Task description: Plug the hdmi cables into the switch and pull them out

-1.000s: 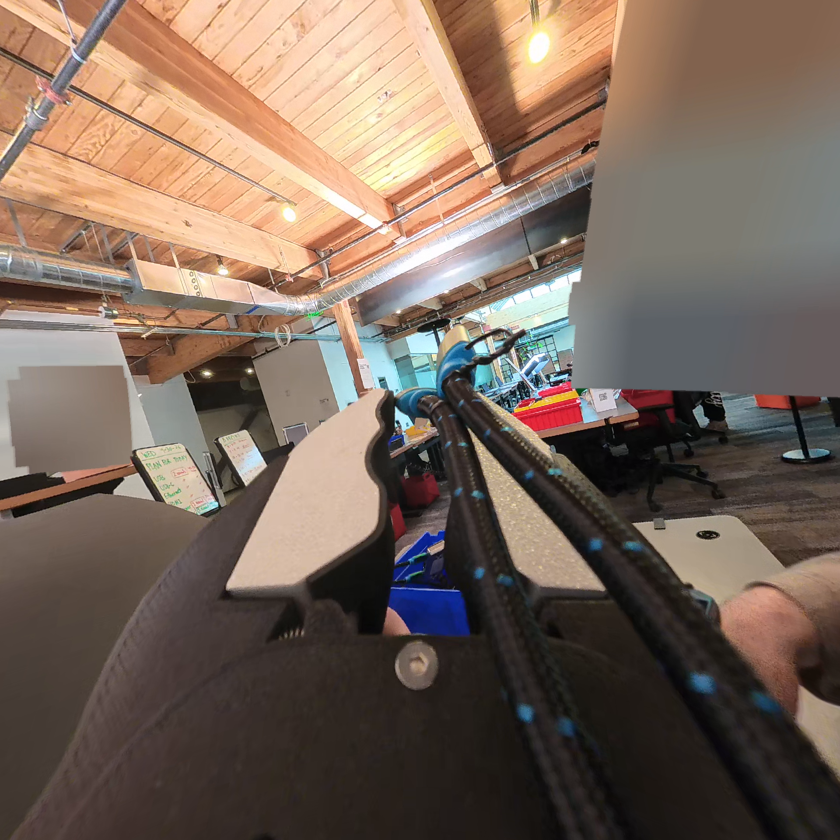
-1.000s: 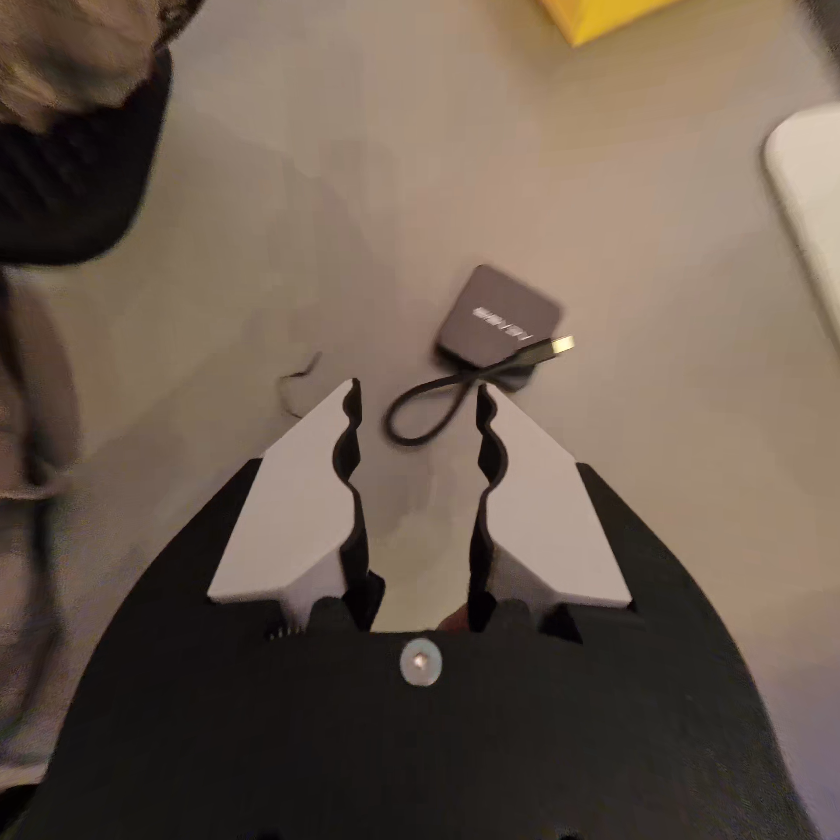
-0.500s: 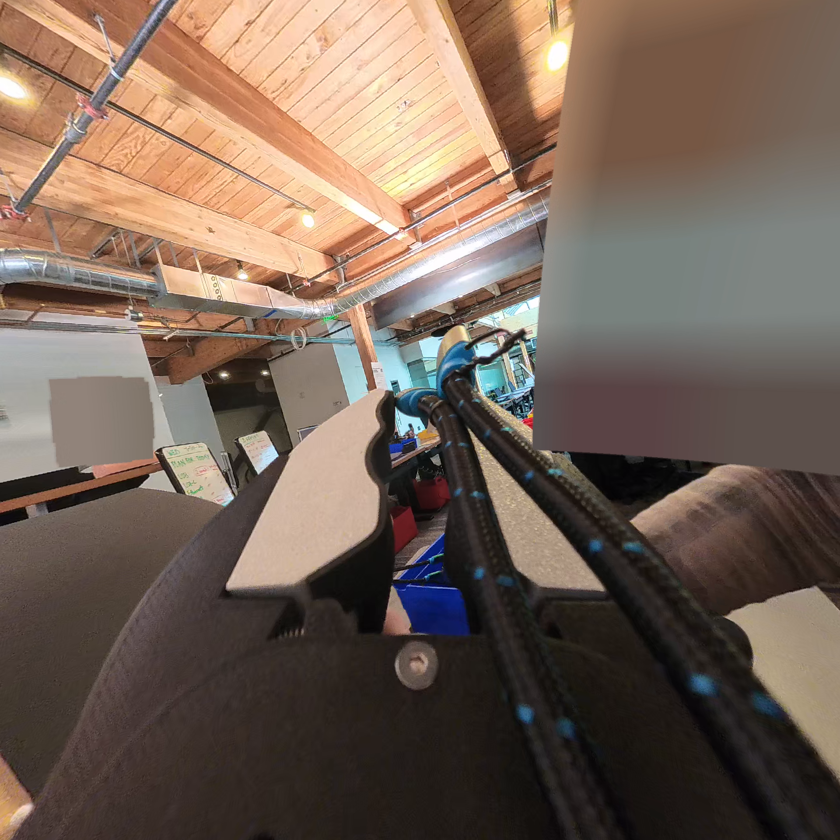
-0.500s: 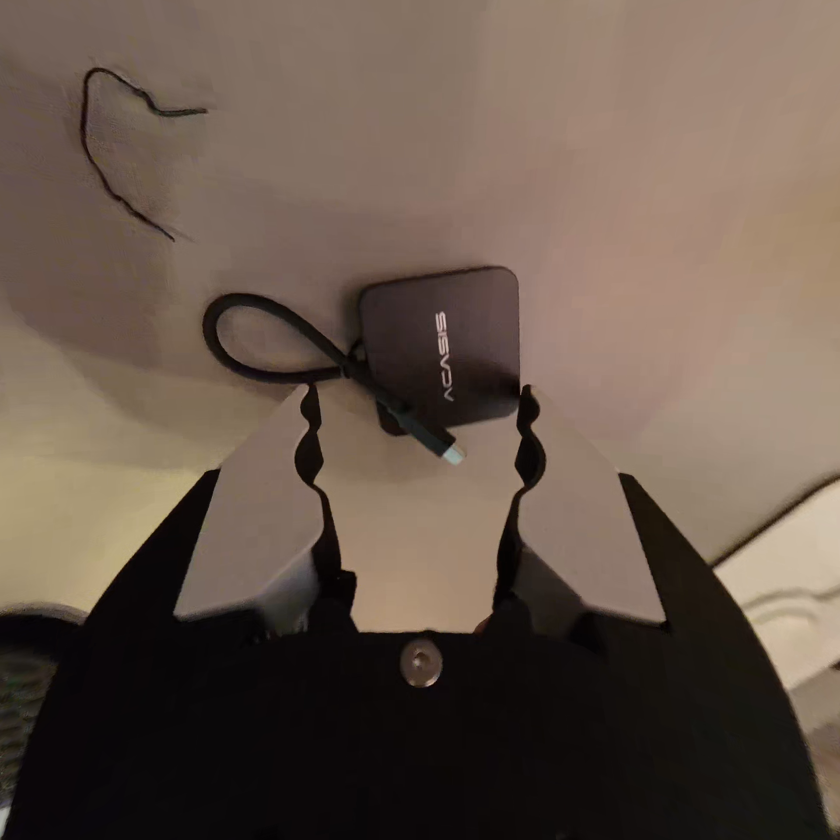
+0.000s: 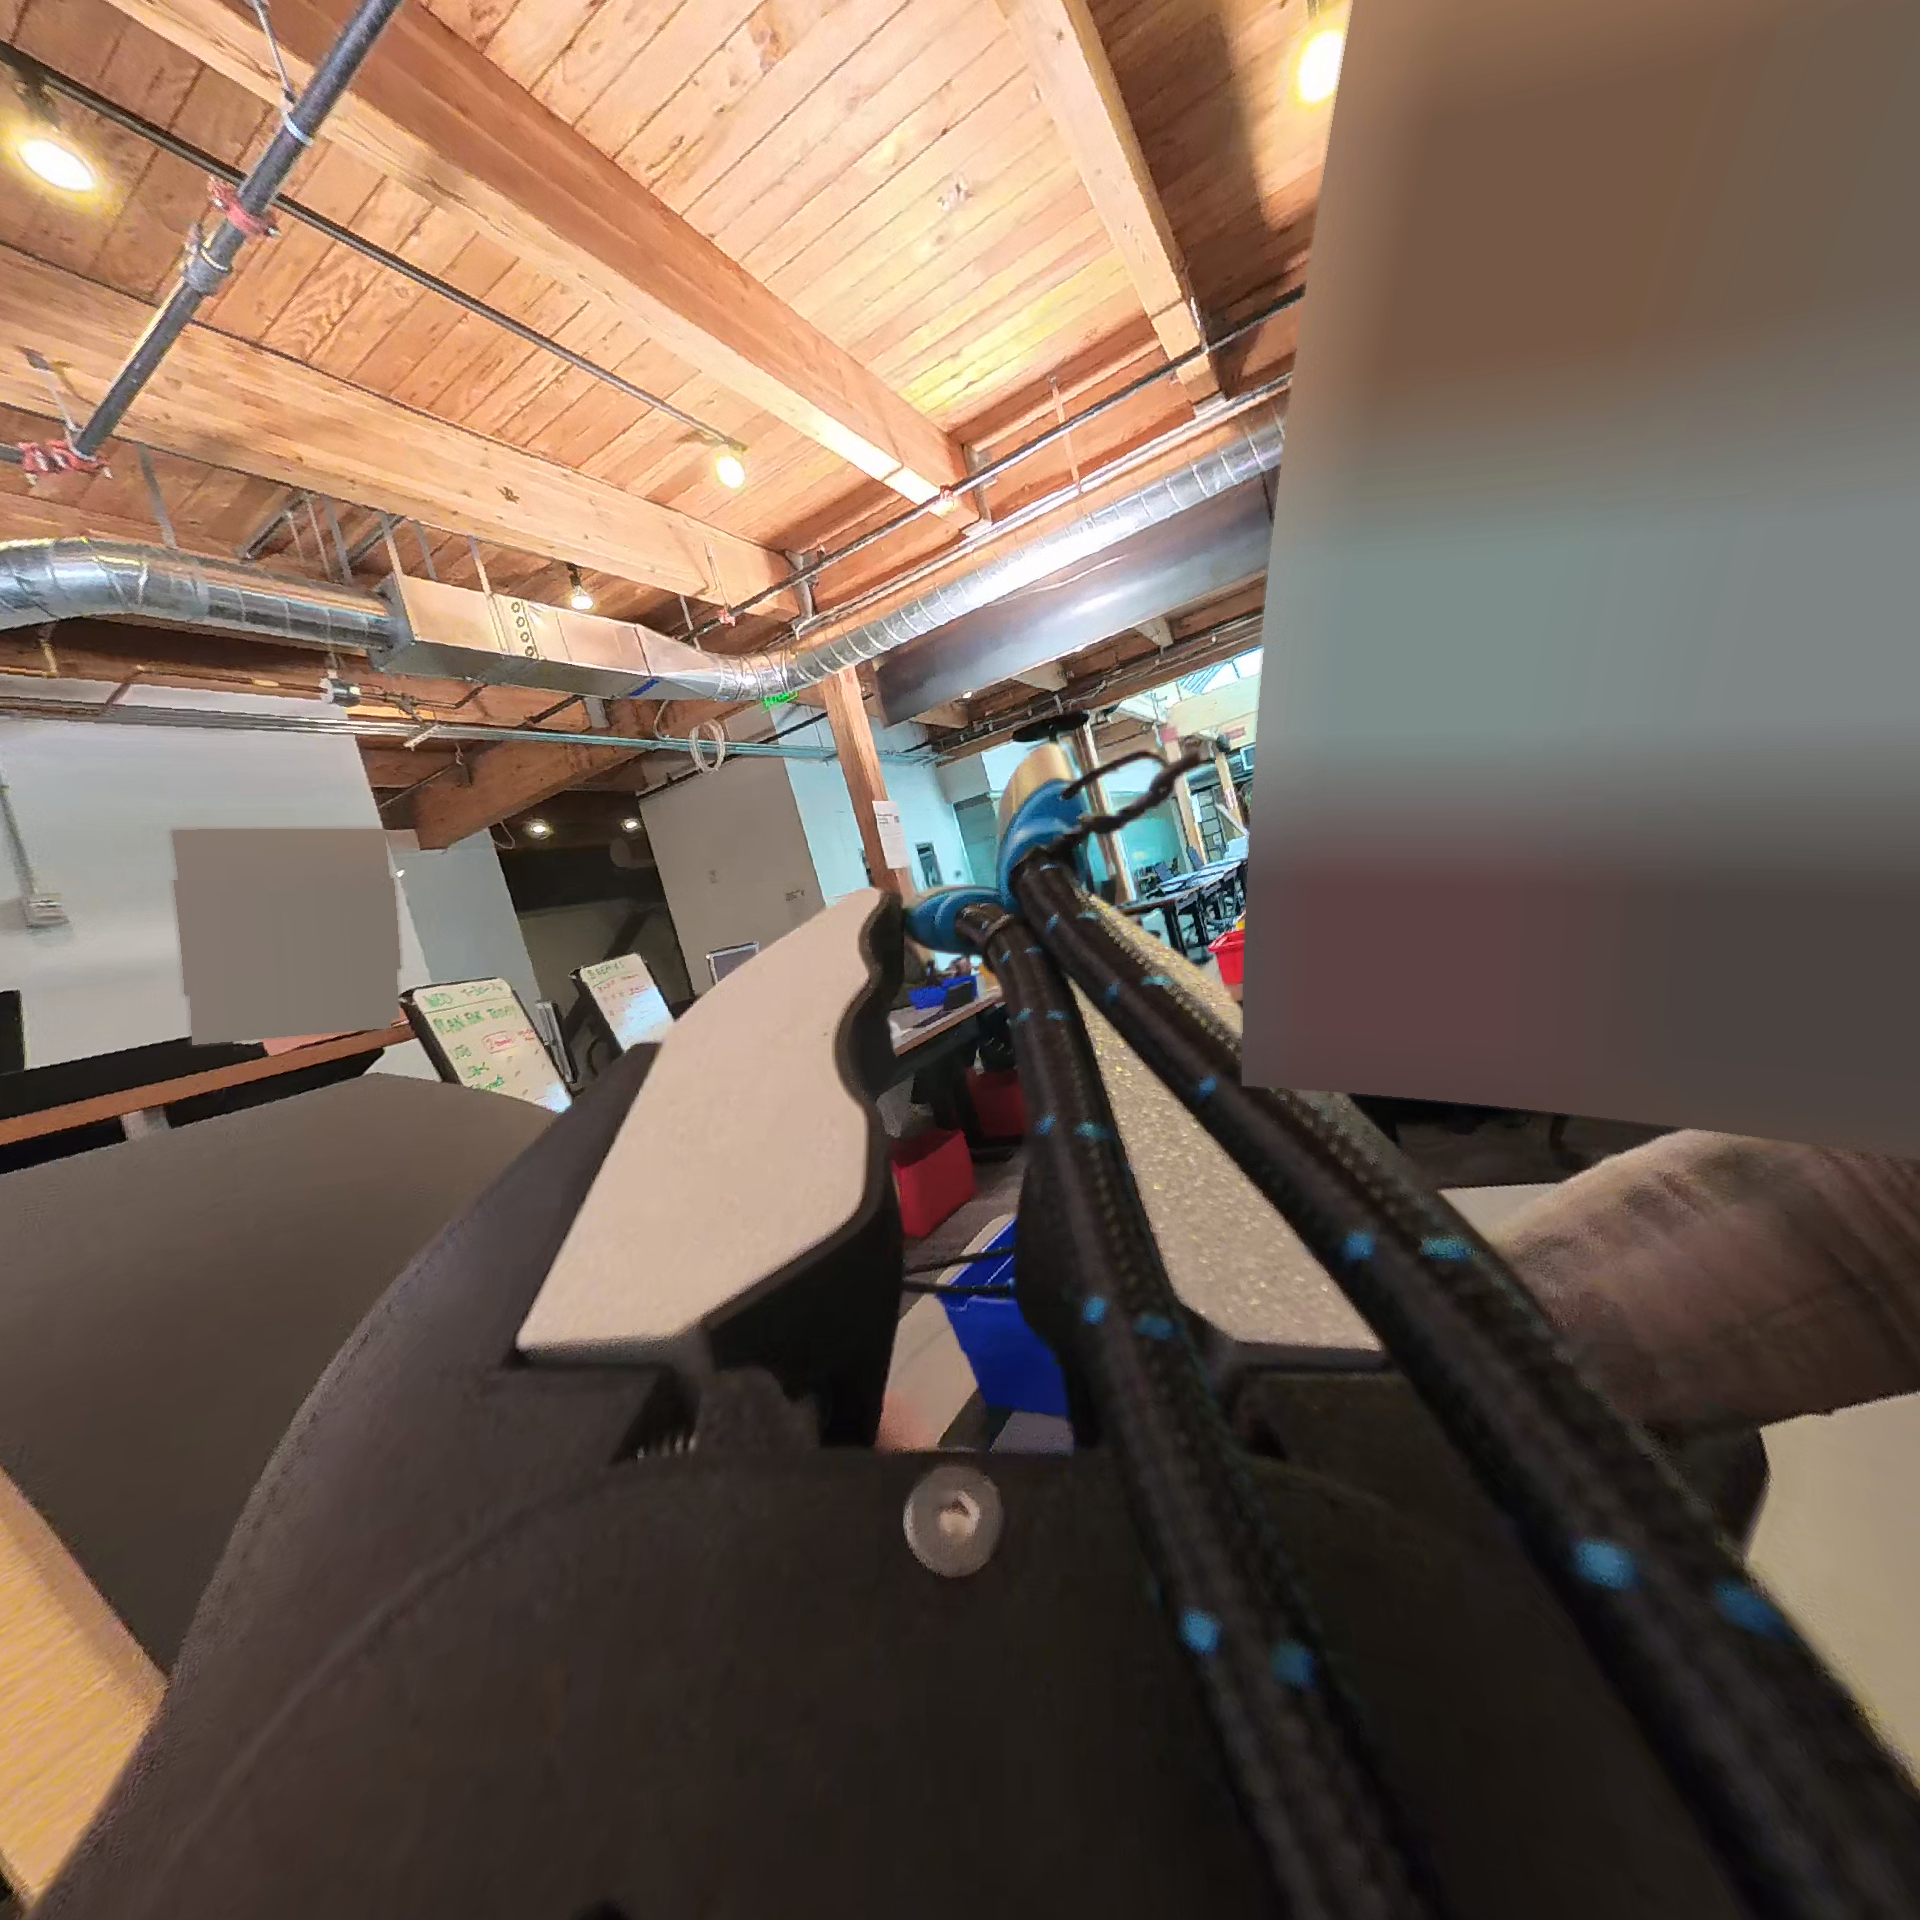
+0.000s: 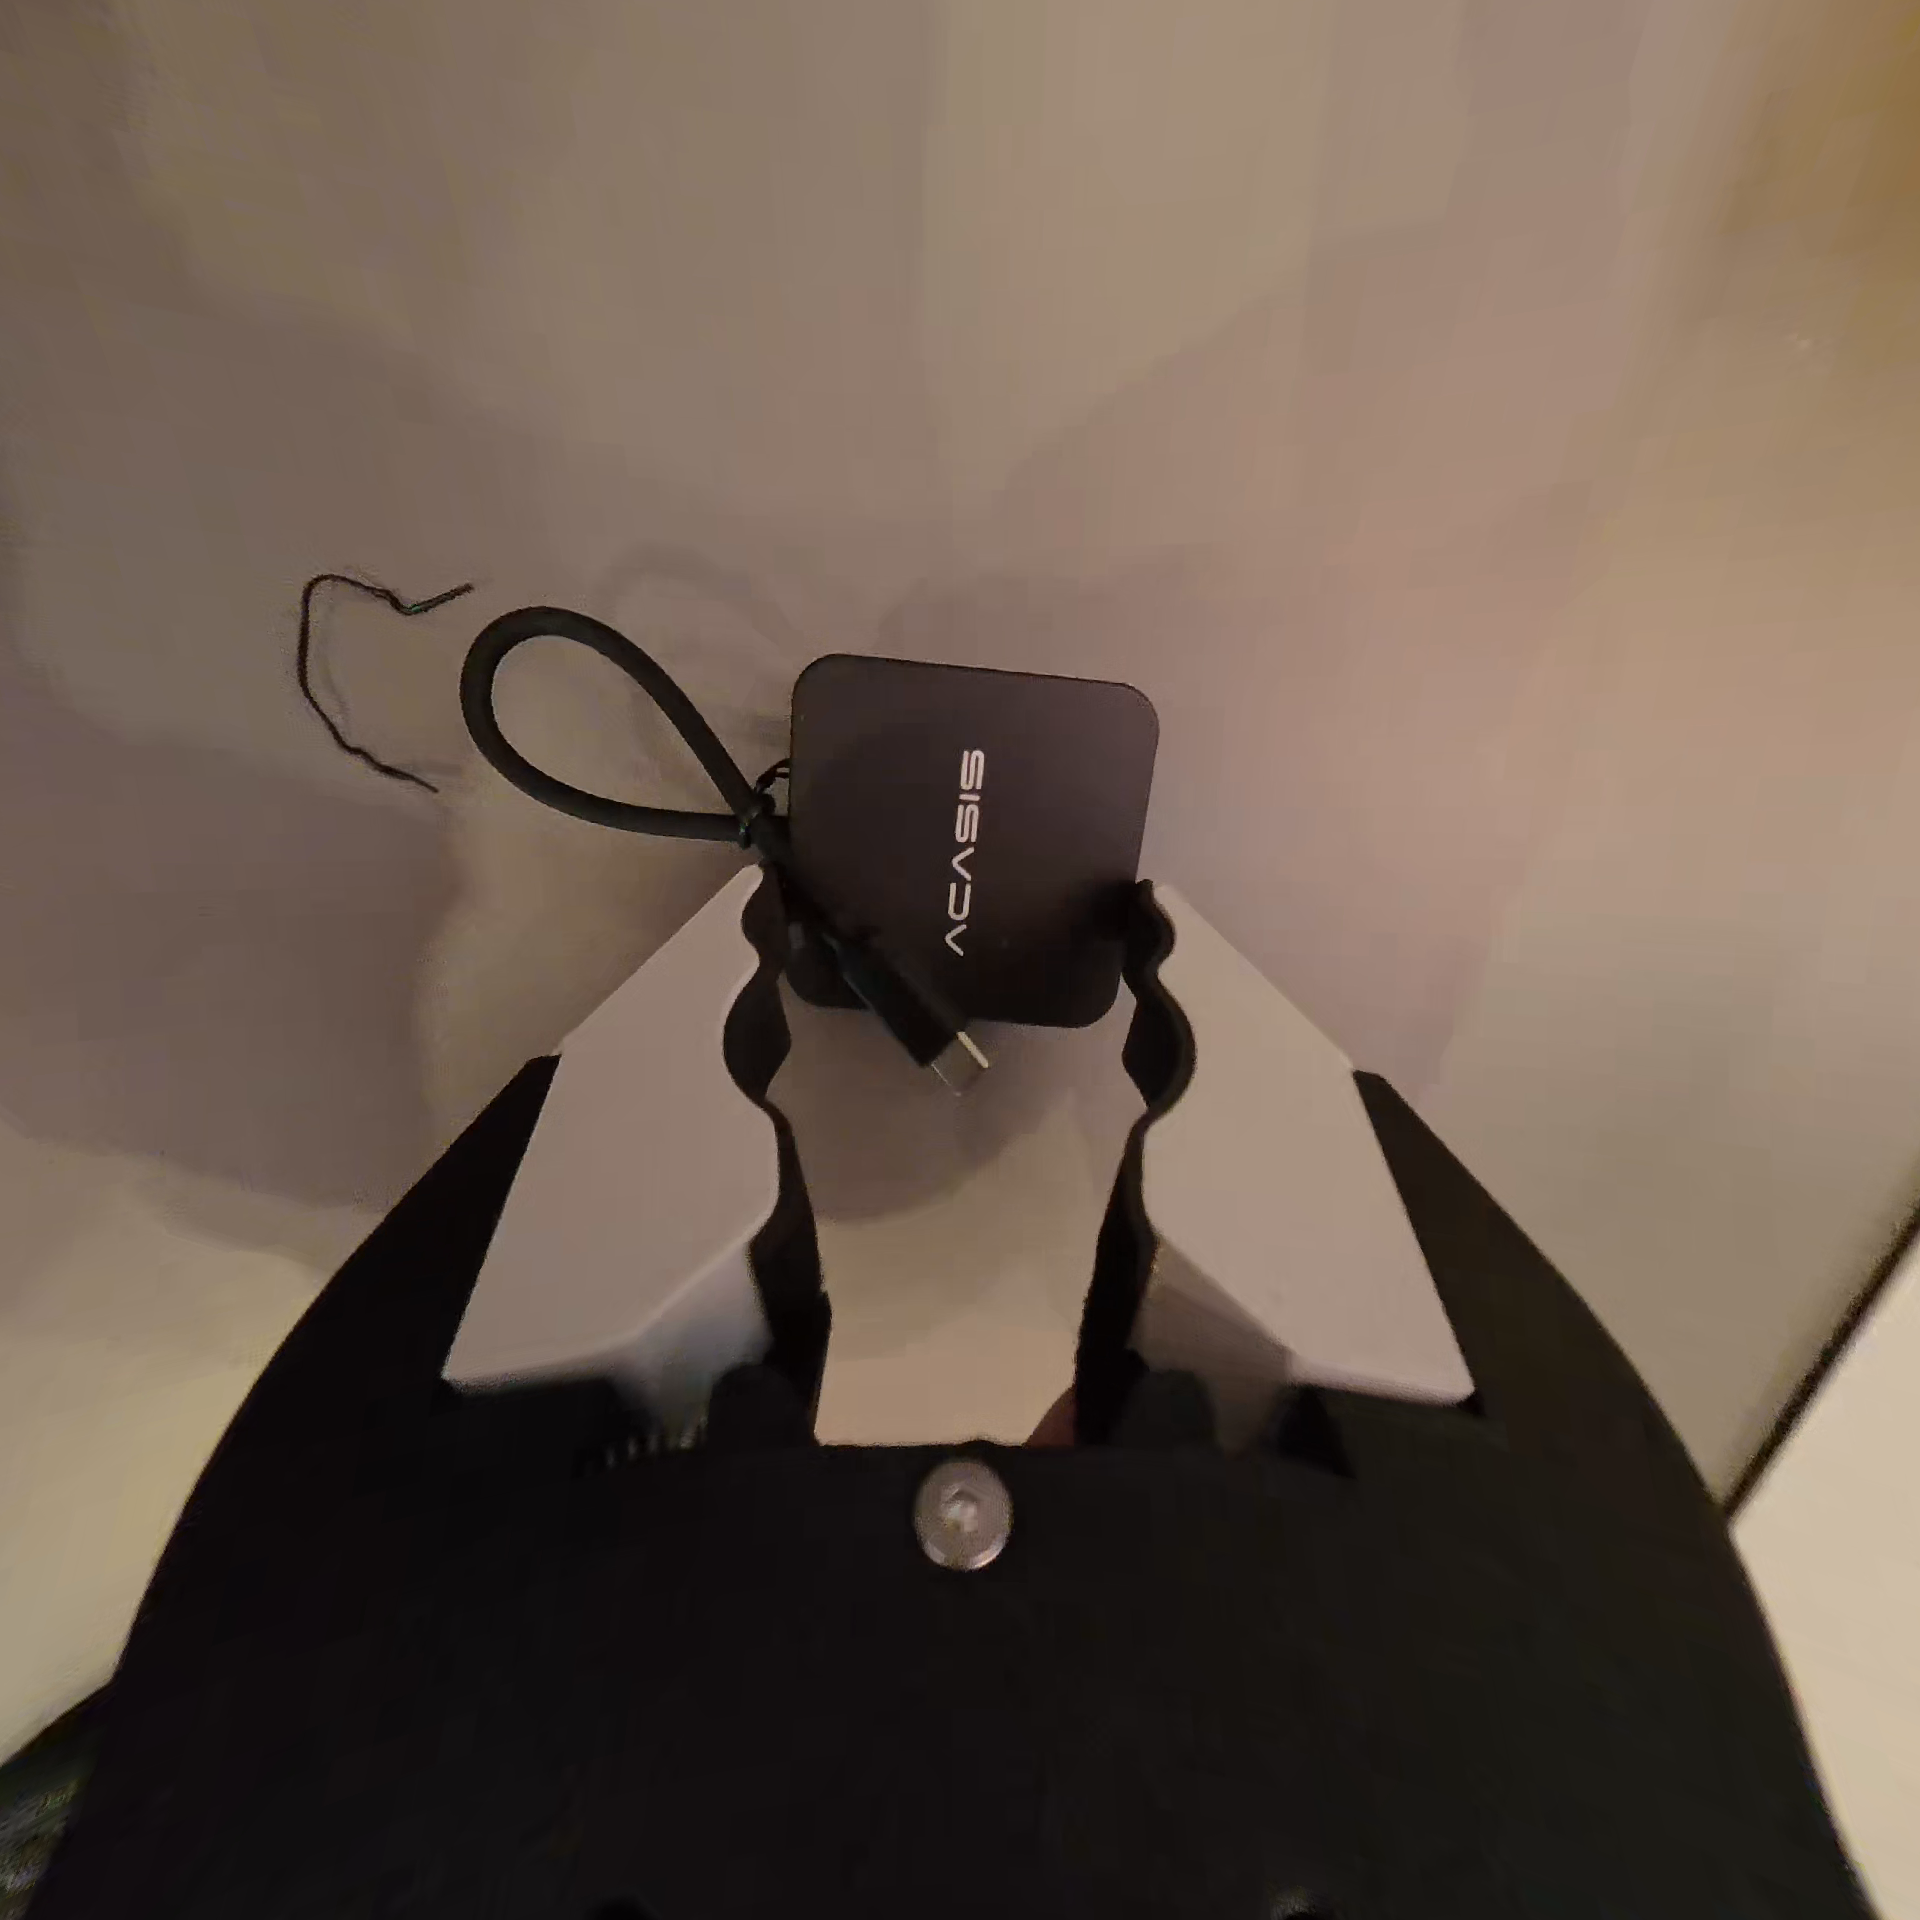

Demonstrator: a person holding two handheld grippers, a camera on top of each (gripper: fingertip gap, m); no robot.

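In the left wrist view, my left gripper points up toward the ceiling. Its jaws stand narrow around two black braided hdmi cables with blue flecks. The blue plug ends are tied together and stick out past the fingertips, and the cables trail back over the right finger. In the right wrist view, my right gripper is open, with its tips on either side of the near edge of the black square switch on the table. The switch's short cable loops left and its plug lies between my fingers.
A thin black thread lies on the beige table left of the switch. A second white tabletop begins at the right. A person's sleeved arm reaches in at the right of the left wrist view. One gripper's finger ends stand about 40 cm off the other's.
My right gripper has moved down and forward onto the switch, and its jaws have narrowed around it. The left gripper holds the cables as before and has turned slightly.
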